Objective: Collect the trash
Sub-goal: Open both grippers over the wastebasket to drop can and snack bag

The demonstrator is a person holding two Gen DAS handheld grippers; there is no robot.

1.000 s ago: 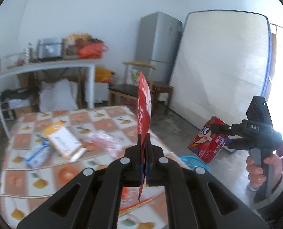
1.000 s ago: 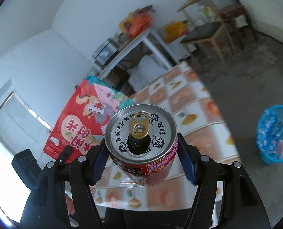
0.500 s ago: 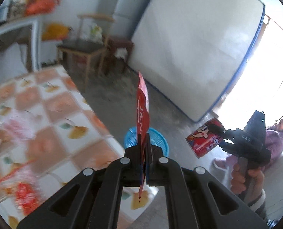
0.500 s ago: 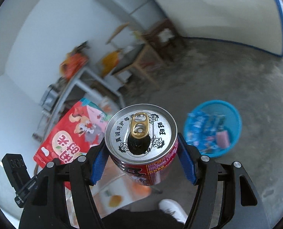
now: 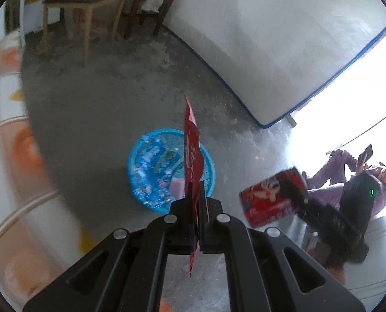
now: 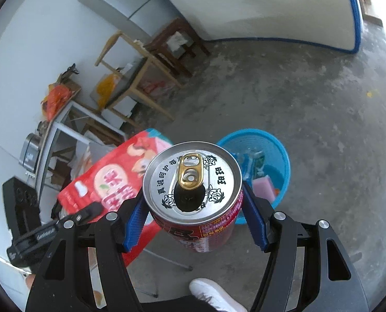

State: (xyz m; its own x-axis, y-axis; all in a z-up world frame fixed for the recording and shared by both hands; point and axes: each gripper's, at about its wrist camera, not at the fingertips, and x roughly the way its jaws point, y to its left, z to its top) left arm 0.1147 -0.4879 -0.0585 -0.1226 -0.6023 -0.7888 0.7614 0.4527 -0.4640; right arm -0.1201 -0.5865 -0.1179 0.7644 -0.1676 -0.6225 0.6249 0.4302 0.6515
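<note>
My left gripper [image 5: 196,202] is shut on a flat red snack bag [image 5: 192,153], seen edge-on above a blue trash basket [image 5: 151,200] on the floor. In the right wrist view the same red snack bag [image 6: 109,179] shows its printed face at the left. My right gripper [image 6: 193,208] is shut on a red drink can [image 6: 191,182] with a silver top and gold pull tab; its blue pads press both sides. The blue trash basket [image 6: 276,145] lies just beyond the can, holding wrappers. In the left wrist view the red drink can [image 5: 270,200] hangs right of the basket.
A white mattress [image 5: 270,41] leans on the wall beyond the basket. Wooden chairs [image 5: 89,2] stand at the back, and a patterned tablecloth [image 5: 3,130] fills the left edge. A person in purple [image 5: 348,179] sits at the right. A white shoe [image 6: 213,293] is below the can.
Both grippers have swung away from the table and tilted down toward the floor. The blue basket now sits directly under the bag and close behind the can.
</note>
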